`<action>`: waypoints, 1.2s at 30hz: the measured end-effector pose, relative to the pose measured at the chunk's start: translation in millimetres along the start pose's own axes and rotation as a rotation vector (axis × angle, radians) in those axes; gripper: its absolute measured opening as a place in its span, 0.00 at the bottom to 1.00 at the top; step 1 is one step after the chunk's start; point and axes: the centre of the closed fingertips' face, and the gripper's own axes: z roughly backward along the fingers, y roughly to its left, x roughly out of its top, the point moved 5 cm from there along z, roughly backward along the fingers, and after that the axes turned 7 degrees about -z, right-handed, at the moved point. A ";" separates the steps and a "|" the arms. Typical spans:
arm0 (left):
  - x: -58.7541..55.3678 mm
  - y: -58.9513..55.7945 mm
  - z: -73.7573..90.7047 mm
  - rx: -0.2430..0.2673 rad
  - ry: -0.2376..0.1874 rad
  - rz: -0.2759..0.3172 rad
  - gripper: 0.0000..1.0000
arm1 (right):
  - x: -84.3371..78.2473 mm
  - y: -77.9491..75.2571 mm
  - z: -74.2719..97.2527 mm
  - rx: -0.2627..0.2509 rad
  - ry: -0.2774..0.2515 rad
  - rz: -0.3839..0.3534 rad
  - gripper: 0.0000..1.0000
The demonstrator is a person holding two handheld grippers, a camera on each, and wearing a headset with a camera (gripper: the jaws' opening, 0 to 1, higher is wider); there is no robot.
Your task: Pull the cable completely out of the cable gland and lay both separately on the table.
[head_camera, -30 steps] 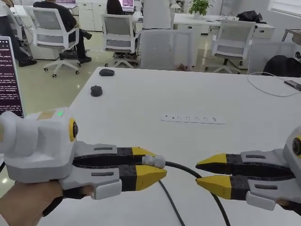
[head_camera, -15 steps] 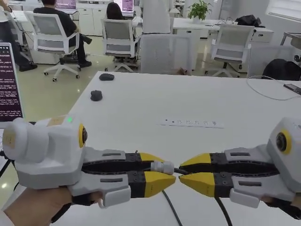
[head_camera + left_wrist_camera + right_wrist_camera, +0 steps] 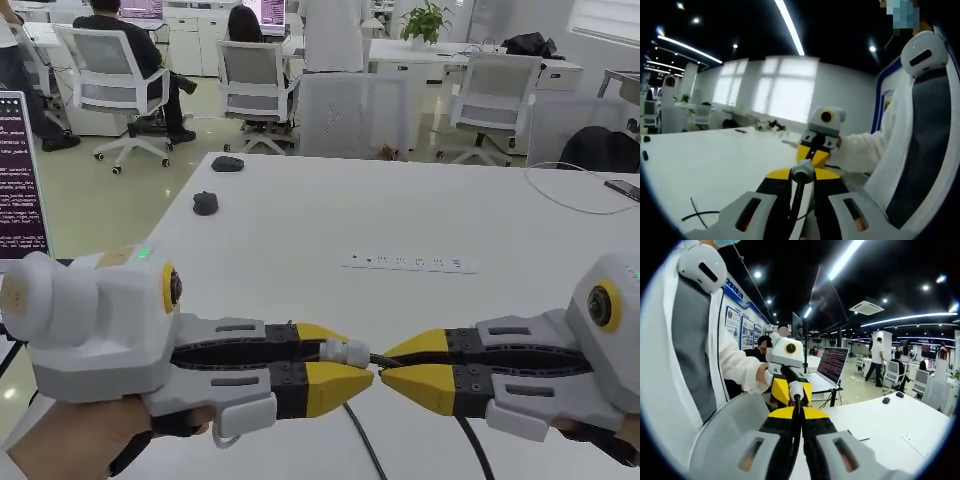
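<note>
As my left gripper point(image 3: 352, 361) clamps the small pale grey cable gland point(image 3: 346, 351) between its yellow tips, my right gripper point(image 3: 388, 366) is closed on the black cable point(image 3: 468, 440) just right of it, above the white table point(image 3: 300, 220).

White worktop point(image 3: 300, 230). Dark mouse point(image 3: 227, 163) near far left corner, second mouse point(image 3: 205, 203) closer in. Flat white power strip point(image 3: 405, 262) mid-surface. Thin pale cord point(image 3: 560, 198) looped far right, near dark flat device point(image 3: 622, 188). Black cable point(image 3: 702, 215) slack lying on near part.
</note>
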 end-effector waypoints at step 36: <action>-11.7 10.9 11.8 0.073 0.027 0.003 0.16 | -77.1 -22.8 34.0 -0.126 0.117 -0.162 0.03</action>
